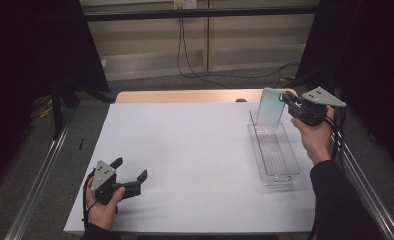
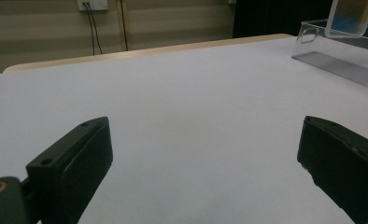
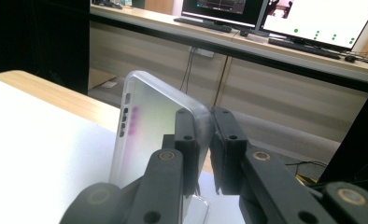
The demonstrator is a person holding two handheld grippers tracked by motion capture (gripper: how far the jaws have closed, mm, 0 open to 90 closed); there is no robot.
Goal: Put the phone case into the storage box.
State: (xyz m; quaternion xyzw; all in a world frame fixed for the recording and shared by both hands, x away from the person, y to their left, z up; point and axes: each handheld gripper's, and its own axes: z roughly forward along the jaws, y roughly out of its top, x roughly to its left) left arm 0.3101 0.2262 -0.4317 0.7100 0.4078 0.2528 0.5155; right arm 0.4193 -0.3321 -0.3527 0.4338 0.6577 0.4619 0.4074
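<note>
fingers [image 3: 198,135] of my right gripper [image 1: 291,101] pinch the translucent, frosted phone case [image 1: 271,107] upright, its long axis vertical, directly above the clear plastic tray [image 1: 285,176]; my left gripper [image 1: 131,178] gapes empty, well apart.

lab: monitors [image 3: 285,16], black curtains [image 1: 30,45]
</note>
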